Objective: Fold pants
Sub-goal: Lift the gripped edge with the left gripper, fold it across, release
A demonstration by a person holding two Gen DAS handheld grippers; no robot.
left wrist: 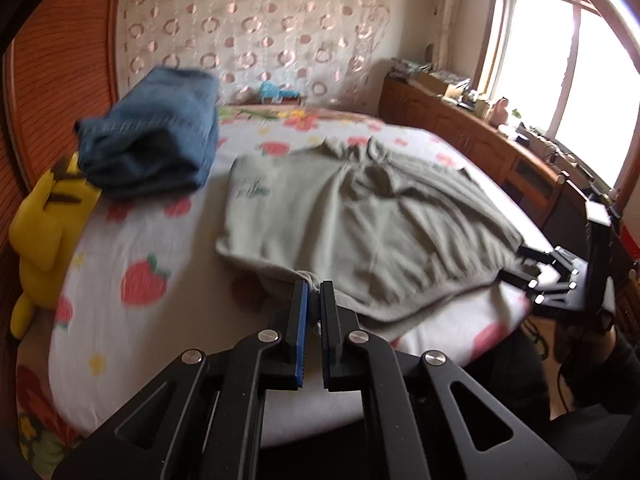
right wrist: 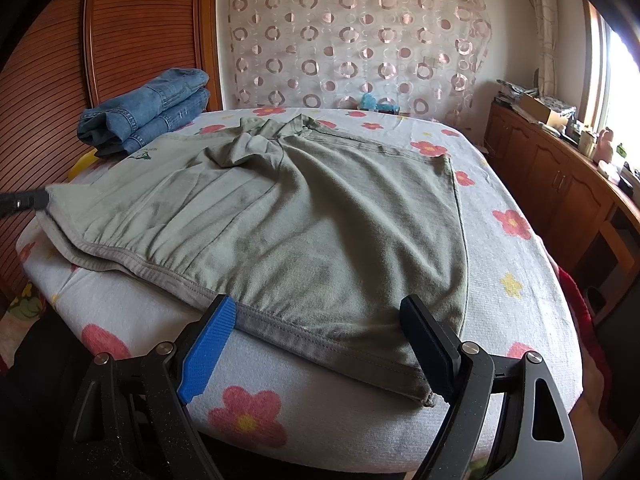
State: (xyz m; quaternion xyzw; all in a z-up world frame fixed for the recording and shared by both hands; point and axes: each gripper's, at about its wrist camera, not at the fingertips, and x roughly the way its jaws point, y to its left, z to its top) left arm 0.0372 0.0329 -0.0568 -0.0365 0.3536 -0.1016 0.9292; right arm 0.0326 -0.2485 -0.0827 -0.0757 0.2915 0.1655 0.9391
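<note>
The grey-green pants [right wrist: 304, 216] are lying spread on the bed [right wrist: 516, 264], waistband along the near edge and legs running away toward the far wall. That puts the waistband within easy reach of both grippers, probably so each can take one corner.

The left gripper [left wrist: 314, 286] is pinching the waistband corner on its side: its jaws are together with a fold of cloth showing between the blue pads [left wrist: 301, 336]. In the right wrist view its dark tip is showing at the far left edge of the pants, where the cloth is being drawn into a small peak.

The right gripper [right wrist: 320, 328] is sitting with its jaws wide apart, straddling the other stretch of waistband near the right corner. The pads are not pressing on the cloth, so nothing is being held there yet. Judging by this, it is lining up for a matching grip before any fold begins.

Folded jeans [right wrist: 148, 110] are resting at the far left of the bed, beside a yellow plush toy [left wrist: 48, 224], well apart from the pants and leaving room for folding.
</note>
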